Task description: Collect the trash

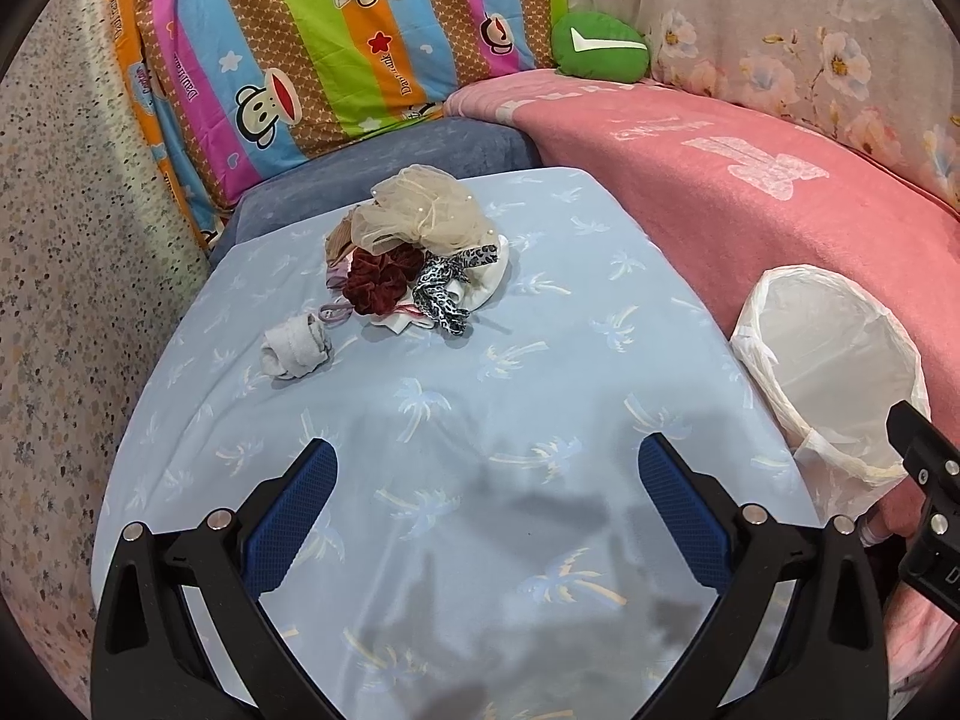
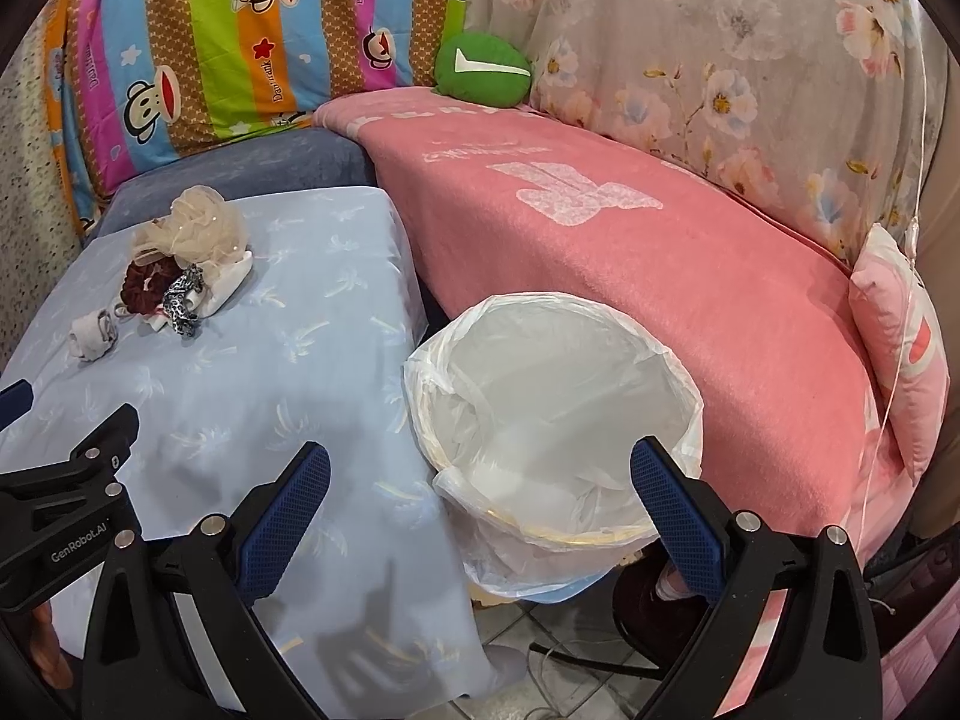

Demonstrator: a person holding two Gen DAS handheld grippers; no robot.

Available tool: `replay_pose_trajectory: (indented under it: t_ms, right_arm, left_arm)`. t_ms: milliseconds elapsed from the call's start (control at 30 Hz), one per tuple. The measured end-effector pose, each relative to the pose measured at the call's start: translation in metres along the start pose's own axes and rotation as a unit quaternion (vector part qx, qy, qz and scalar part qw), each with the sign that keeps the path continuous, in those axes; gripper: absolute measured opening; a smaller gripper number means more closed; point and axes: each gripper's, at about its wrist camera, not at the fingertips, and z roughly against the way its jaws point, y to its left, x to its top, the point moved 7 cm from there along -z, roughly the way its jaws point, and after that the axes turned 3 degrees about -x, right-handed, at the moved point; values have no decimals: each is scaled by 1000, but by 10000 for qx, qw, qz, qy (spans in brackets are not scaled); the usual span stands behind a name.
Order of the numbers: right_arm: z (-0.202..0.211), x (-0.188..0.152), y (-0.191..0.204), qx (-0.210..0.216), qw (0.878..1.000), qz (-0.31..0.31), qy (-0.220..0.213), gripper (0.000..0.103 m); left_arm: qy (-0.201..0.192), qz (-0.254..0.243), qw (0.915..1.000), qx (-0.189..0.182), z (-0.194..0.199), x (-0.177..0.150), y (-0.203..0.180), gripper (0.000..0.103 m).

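Two black claws with blue, mesh-textured pads hover spread and empty over a tabletop (image 1: 480, 420) draped in pale blue cloth printed with palm trees. The left claw (image 1: 487, 498) hangs above bare cloth at the near edge; the right claw (image 2: 480, 501) straddles the tabletop's right edge and the rim of a round wastebasket (image 2: 558, 408) lined with a thin, crinkled white plastic bag, which stands just beside the tabletop and against a pink fleece blanket (image 2: 660, 276). The bag looks empty apart from its own folds.

Farther back on the cloth lies the trash: one rolled greyish-white sock (image 1: 294, 348) a little apart to the left, then a small heap touching together, made of one dark red velvet scrunchie (image 1: 381, 282), one leopard-print fabric band (image 1: 447, 294), a thin lilac hair tie (image 1: 336, 313), a white cloth piece (image 1: 489, 282) underneath, and, at the far side, one puffy cream tulle scrunchie dotted with pearls (image 1: 420, 213).

Beyond the tabletop sit a blue-grey cushion (image 1: 384, 150), one round green plush cushion (image 1: 600, 48) on the blanket, a striped cartoon-monkey quilt (image 1: 300, 42) and a floral sheet (image 1: 780, 18).
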Motion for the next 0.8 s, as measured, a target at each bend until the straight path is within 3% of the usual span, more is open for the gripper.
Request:
replay_pose_trajectory:
  t_ms: [800]
  right_arm:
    - [4,-4,-7,-14,10000,-65,-66,97]
  left_arm:
    - [-27,-31,10000,-18,2,0,-3,96]
